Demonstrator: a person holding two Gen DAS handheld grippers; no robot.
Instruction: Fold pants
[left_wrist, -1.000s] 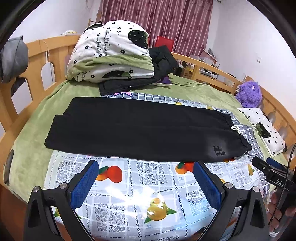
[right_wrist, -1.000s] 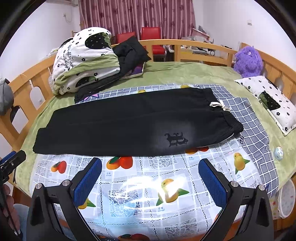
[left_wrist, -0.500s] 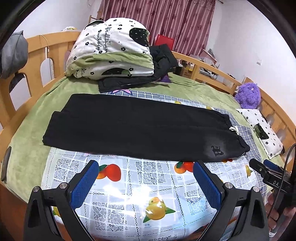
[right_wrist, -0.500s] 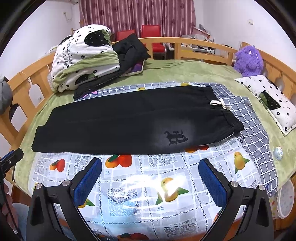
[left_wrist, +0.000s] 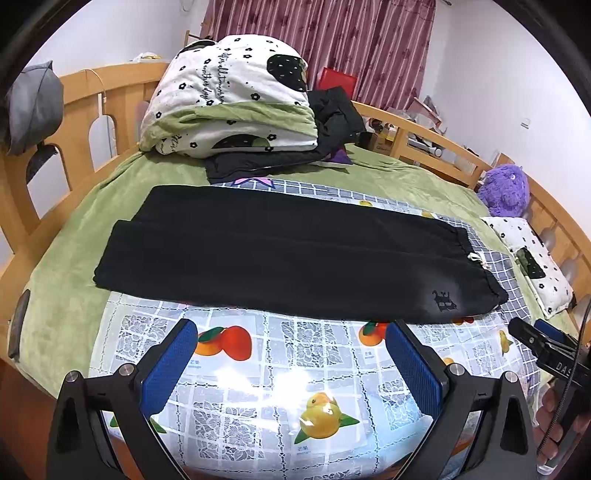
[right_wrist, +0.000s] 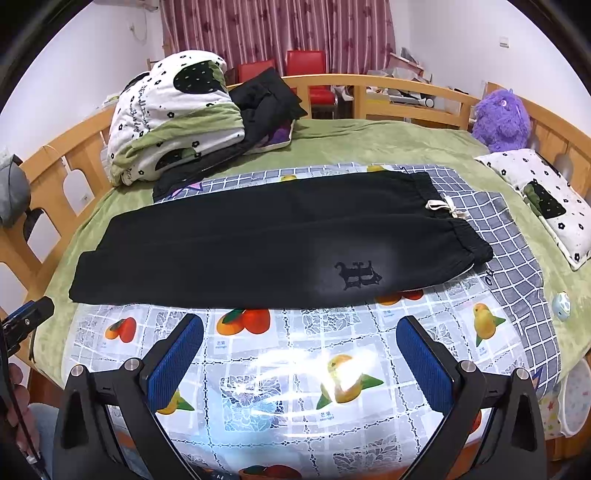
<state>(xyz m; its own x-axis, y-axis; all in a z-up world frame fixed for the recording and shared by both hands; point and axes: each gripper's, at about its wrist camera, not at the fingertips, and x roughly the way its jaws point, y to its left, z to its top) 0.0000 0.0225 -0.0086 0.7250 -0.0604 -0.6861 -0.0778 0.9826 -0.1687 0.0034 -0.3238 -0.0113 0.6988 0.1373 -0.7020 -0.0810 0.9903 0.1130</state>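
Both tools hover empty over the near edge of a fruit-print cloth (right_wrist: 280, 373), the left gripper (left_wrist: 291, 354) and right gripper (right_wrist: 300, 349) spread wide. Beyond lie black pants (right_wrist: 266, 243), flat, legs together, waistband right. The lengthwise fold looks done; next, grasp an end.

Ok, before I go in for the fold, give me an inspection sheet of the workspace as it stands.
Surface: fruit-print cloth over a green blanket on the bed; glare patch near the grippers.
Job's things: black pants laid flat, one leg on the other, waistband to the right.
Clutter: folded quilt, dark jacket, purple plush toy, small pillow.
Grippers: left gripper and right gripper both open, short of the pants, holding nothing.
Cables: thin black cable by the right gripper.
Surroundings: wooden bed rail, red curtains.
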